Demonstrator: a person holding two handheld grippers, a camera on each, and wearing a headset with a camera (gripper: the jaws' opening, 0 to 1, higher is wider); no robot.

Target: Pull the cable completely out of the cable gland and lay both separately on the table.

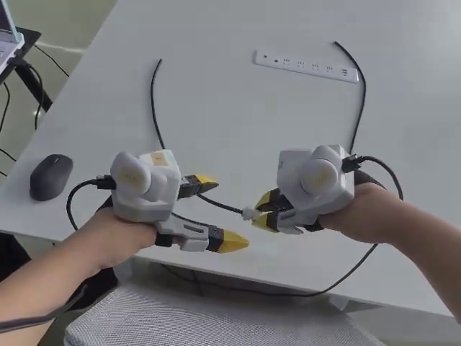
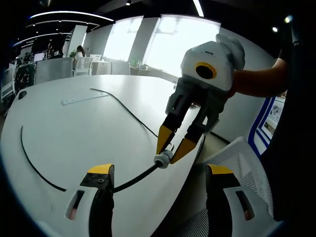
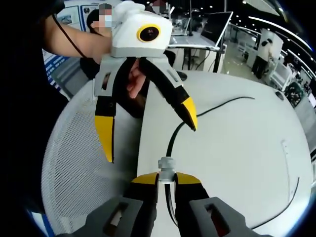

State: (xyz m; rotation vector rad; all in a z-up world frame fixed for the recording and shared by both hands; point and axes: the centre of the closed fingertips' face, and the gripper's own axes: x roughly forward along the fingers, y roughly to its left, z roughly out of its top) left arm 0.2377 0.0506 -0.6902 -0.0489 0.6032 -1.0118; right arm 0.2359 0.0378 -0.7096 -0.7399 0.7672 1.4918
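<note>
Lower centre: the right tool [image 1: 261, 215] is clamped tight on the white cable gland [image 1: 250, 213], its black cable [image 1: 153, 108] trailing across the surface [image 1: 216, 86]; the left tool [image 1: 227, 211] gapes wide, empty.

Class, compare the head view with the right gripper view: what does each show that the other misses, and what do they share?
The head view adds the person's right hand wrapped around the right gripper, seen from above. The right gripper view adds the ceiling lights of the room beyond the bench. Both share the white table, the black cable, the cable gland clamped in the right gripper, and the left gripper with its jaws apart.
</note>
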